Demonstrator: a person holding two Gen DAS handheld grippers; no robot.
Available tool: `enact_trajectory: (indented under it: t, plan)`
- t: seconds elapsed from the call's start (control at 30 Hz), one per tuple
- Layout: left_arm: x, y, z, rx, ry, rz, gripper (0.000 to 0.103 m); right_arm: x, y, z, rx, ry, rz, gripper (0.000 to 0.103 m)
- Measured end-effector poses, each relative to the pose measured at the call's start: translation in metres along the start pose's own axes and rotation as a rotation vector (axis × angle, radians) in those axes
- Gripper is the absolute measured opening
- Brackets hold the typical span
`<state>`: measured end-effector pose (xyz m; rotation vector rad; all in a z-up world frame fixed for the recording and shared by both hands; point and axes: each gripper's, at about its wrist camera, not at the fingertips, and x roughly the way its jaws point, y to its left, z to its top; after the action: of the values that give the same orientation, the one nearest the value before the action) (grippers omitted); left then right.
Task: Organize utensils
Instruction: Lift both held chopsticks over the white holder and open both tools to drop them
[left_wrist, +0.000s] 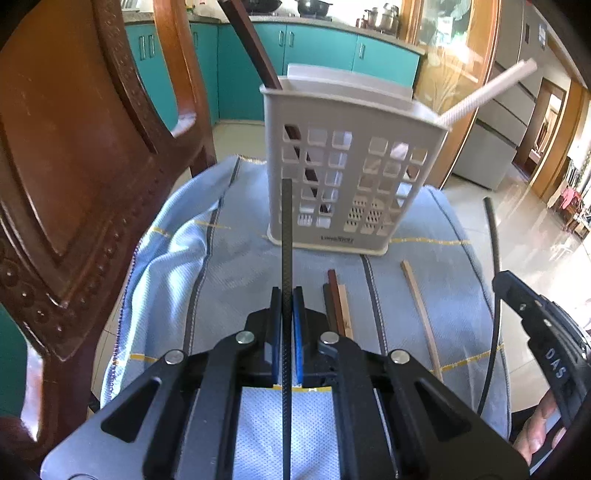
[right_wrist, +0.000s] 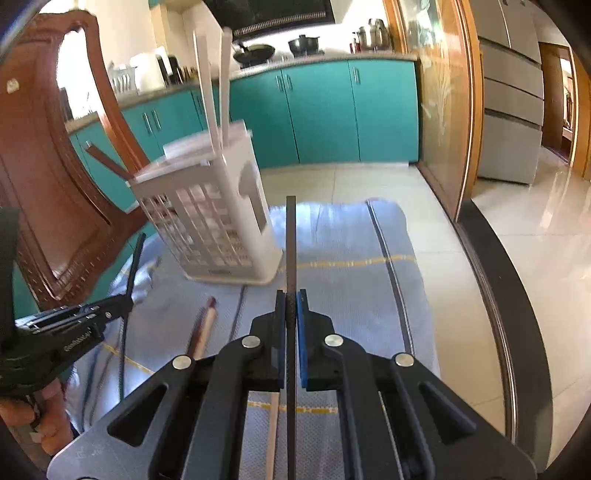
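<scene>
My left gripper (left_wrist: 287, 295) is shut on a black chopstick (left_wrist: 286, 229) that points up at the white slotted utensil holder (left_wrist: 347, 173). The holder stands on the blue cloth (left_wrist: 229, 251) with a brown chopstick (left_wrist: 251, 40) and a white one (left_wrist: 487, 92) in it. My right gripper (right_wrist: 291, 295) is shut on a second black chopstick (right_wrist: 291, 240), to the right of the holder (right_wrist: 221, 214). Brown and tan chopsticks (left_wrist: 338, 306) and a thin tan one (left_wrist: 421, 314) lie loose on the cloth. Each wrist view shows the other gripper at its edge, the right gripper (left_wrist: 498, 280) and the left gripper (right_wrist: 125, 299).
A carved wooden chair (left_wrist: 74, 166) rises close on the left of the cloth. Behind are teal kitchen cabinets (right_wrist: 321, 110), a tiled floor (right_wrist: 535, 240) to the right, and a wood-framed glass door (right_wrist: 443, 110). A hand (right_wrist: 44, 424) grips the left tool.
</scene>
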<state>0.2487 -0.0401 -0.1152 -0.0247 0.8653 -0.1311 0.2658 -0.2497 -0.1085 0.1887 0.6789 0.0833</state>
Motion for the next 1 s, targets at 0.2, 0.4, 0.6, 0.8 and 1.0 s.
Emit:
enact_trajectory:
  t: [0.2,0.4,0.6,0.8,1.0]
  plan:
    - [-0.021,0.0,0.003,0.009,-0.071,0.001,0.007,-0.027,0.0,0.005,-0.007,-0.097,0.047,0.006]
    - [-0.036,0.005,0.006,-0.002,-0.114,-0.004,0.007,-0.043,0.002,0.008,-0.01,-0.145,0.093,0.006]
    - [-0.056,0.003,0.011,0.005,-0.164,-0.029,0.007,-0.063,0.005,0.014,-0.027,-0.202,0.13,0.006]
    - [-0.07,0.001,0.01,0.006,-0.191,-0.051,0.007,-0.071,0.004,0.016,-0.018,-0.228,0.163,0.006]
    - [-0.09,0.003,0.019,0.005,-0.233,-0.076,0.007,-0.09,0.002,0.027,-0.005,-0.267,0.198,0.006]
